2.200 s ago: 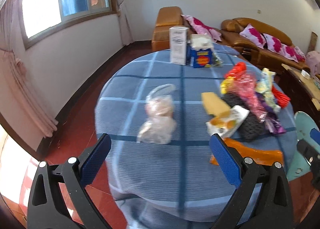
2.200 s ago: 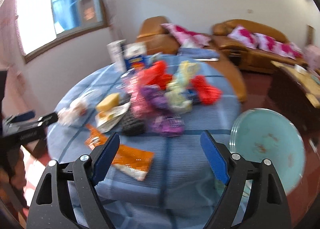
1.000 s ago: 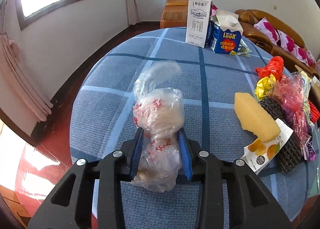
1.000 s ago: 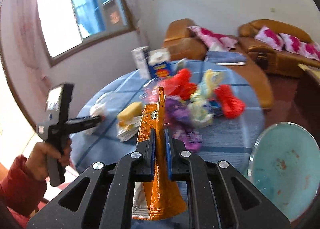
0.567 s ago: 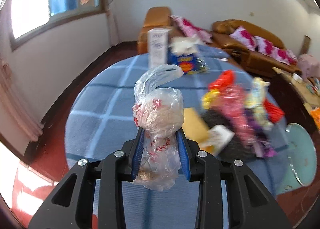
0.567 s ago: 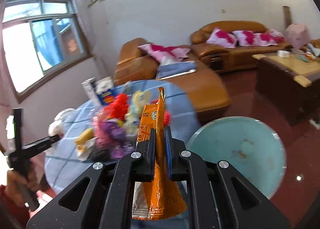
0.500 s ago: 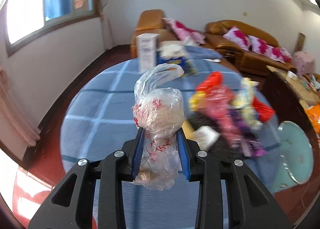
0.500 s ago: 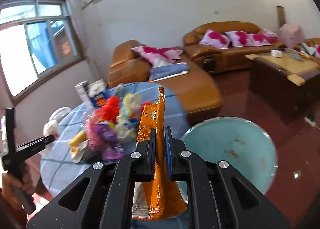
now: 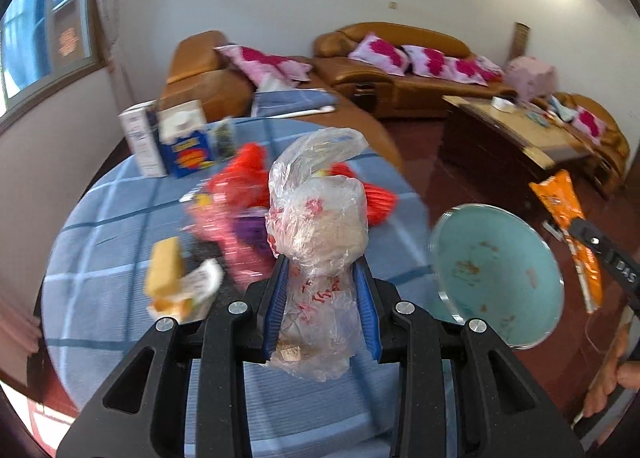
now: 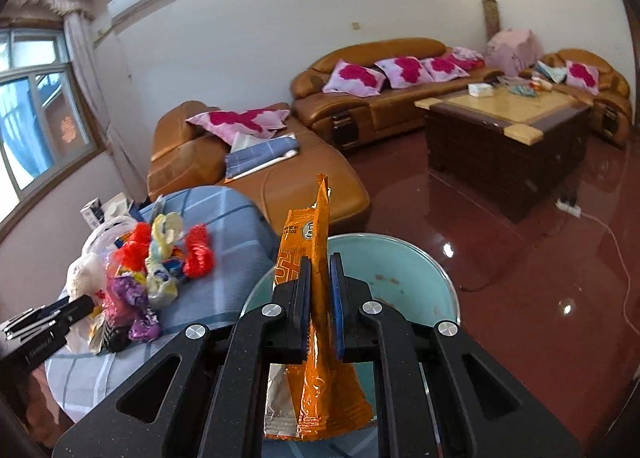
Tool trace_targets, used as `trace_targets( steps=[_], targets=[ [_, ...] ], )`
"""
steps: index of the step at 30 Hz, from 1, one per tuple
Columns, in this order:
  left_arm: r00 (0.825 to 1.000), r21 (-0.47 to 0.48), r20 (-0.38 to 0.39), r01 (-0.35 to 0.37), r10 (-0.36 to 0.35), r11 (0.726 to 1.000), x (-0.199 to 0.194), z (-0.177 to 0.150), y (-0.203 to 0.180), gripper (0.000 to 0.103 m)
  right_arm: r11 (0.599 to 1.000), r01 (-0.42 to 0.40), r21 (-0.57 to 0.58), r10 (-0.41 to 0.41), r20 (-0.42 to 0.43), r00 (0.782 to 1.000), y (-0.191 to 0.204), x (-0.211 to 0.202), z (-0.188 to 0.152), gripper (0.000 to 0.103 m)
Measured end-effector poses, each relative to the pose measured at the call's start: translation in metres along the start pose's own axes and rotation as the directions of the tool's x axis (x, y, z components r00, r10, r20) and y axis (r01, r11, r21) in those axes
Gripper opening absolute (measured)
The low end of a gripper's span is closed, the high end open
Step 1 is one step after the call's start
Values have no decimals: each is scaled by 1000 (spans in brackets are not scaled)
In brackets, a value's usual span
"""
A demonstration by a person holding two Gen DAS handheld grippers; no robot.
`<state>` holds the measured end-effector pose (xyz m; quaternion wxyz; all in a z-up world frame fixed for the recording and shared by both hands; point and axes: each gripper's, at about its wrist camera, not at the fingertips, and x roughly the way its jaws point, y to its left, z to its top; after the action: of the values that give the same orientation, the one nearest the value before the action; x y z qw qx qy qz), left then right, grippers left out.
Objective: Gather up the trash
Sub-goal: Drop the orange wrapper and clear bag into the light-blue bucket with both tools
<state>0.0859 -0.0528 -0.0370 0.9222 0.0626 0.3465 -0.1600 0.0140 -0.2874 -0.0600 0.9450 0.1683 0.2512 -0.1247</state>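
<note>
Grippers are both loaded. The left gripper has its blue pads closed around the lower, twisted part of a crumpled clear plastic bag, whose puffed upper part stands above the fingers and whose loose tail hangs below them; it is held over the blue checked tablecloth, short of the teal bin. The right gripper is clamped nearly flat on an orange snack wrapper, held edge-on and upright, its torn silver-lined end hanging below the pads, directly above the open mouth of the same bin. Judgement on handling: both items appear very light, soft and fully crushable, so grip force is no concern; the film looks slick, and the bag's trapped air may let it shift in the pads. The wrapper is best held mid-length, as now. On release, such light film may cling to a pad or drift off the rim, so a low release well inside the bin seems prudent. Remaining on the table: a heap of coloured plastic bags, a yellow sponge-like block, and two cartons at the far edge. Collection is judged to be at an early stage.
</note>
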Motion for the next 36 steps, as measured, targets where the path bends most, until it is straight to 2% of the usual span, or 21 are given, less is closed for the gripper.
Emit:
trace_targets(
  steps=[4, 11, 21, 24, 26, 27, 28, 29, 30, 33, 36],
  targets=[
    [999, 55, 2, 40, -41, 998, 5, 2, -33, 33, 1000, 21, 9, -21, -7, 1000, -8, 3, -2, 10],
    [991, 123, -42, 135, -131, 983, 25, 5, -89, 33, 996, 77, 37, -75, -48, 996, -27, 16, -6, 10],
    [982, 174, -121, 164, -144, 971, 61, 0, -140, 33, 991, 110, 80, -102, -103, 989, -49, 33, -13, 11],
    [979, 177, -145, 169, -144, 970, 70, -2, -147, 35, 989, 108, 100, -95, -130, 987, -56, 40, -17, 14],
    [976, 181, -158, 176, -148, 968, 74, -4, -151, 36, 988, 95, 122, -77, -146, 986, -59, 43, -18, 20],
    [976, 183, -159, 174, -146, 968, 74, -4, -152, 41, 987, 91, 134, -71, -151, 986, -61, 44, -18, 25],
    [978, 186, -156, 166, -138, 968, 73, -5, -153, 46, 986, 87, 141, -65, -150, 986, -62, 44, -18, 26],
    [980, 185, -150, 159, -132, 970, 72, -5, -153, 56, 986, 86, 143, -65, -146, 987, -62, 43, -17, 26],
    [981, 182, -143, 152, -127, 971, 71, -4, -151, 62, 986, 83, 144, -63, -136, 989, -62, 40, -16, 27],
    [984, 170, -133, 138, -116, 976, 66, -3, -148, 67, 985, 78, 153, -63, -101, 993, -60, 32, -13, 37],
    [988, 169, -123, 110, -90, 979, 62, -2, -144, 75, 984, 83, 156, -72, -76, 995, -60, 26, -10, 40]
  ],
)
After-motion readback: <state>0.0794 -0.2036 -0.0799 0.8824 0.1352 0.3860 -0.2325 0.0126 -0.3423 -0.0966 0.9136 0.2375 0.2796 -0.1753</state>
